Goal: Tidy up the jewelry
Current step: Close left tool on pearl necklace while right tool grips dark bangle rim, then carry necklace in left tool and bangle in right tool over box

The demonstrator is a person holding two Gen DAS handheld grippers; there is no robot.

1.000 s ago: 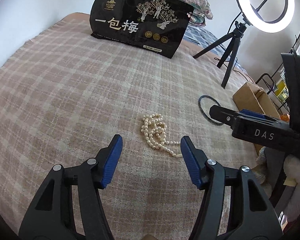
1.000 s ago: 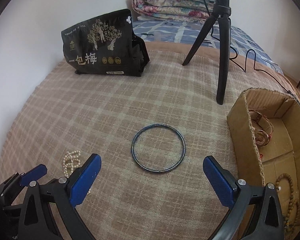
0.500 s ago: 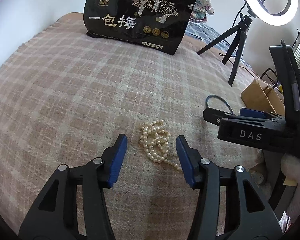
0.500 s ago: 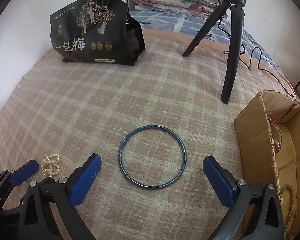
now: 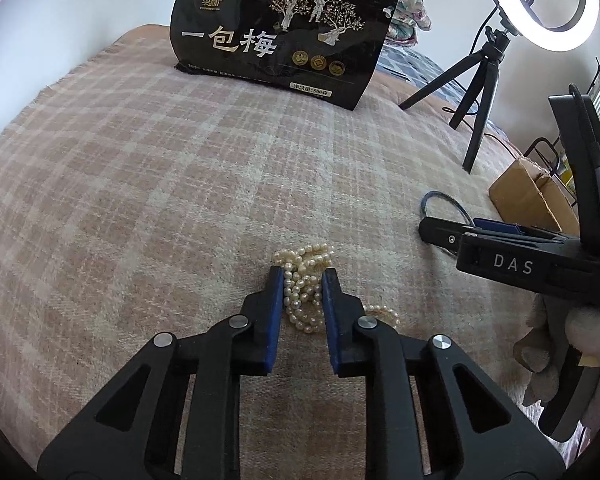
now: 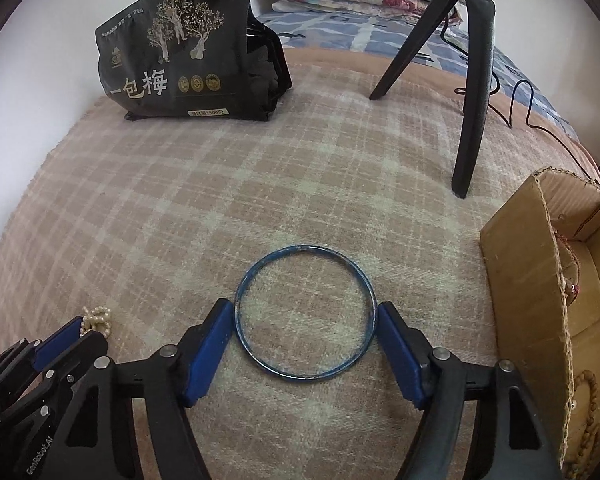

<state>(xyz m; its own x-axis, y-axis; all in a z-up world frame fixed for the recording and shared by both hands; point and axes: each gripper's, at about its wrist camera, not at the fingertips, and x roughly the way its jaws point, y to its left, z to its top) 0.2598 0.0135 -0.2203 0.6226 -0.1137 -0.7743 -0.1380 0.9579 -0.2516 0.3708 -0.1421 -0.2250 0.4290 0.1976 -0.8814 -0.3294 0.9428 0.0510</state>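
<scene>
Both grippers are set around jewelry on the plaid beige blanket [image 5: 140,184] of the bed.

The heap of white pearl necklace [image 5: 303,296] is pinched between the blue-padded fingers of the left gripper [image 5: 302,280], with a few beads spilling past the tips. The thin blue round bangle [image 6: 306,312] lies flat between the fingers of the right gripper [image 6: 306,314], whose tips touch its rim on both sides. An open brown cardboard box [image 6: 532,280] is seen just right of the bangle.
</scene>
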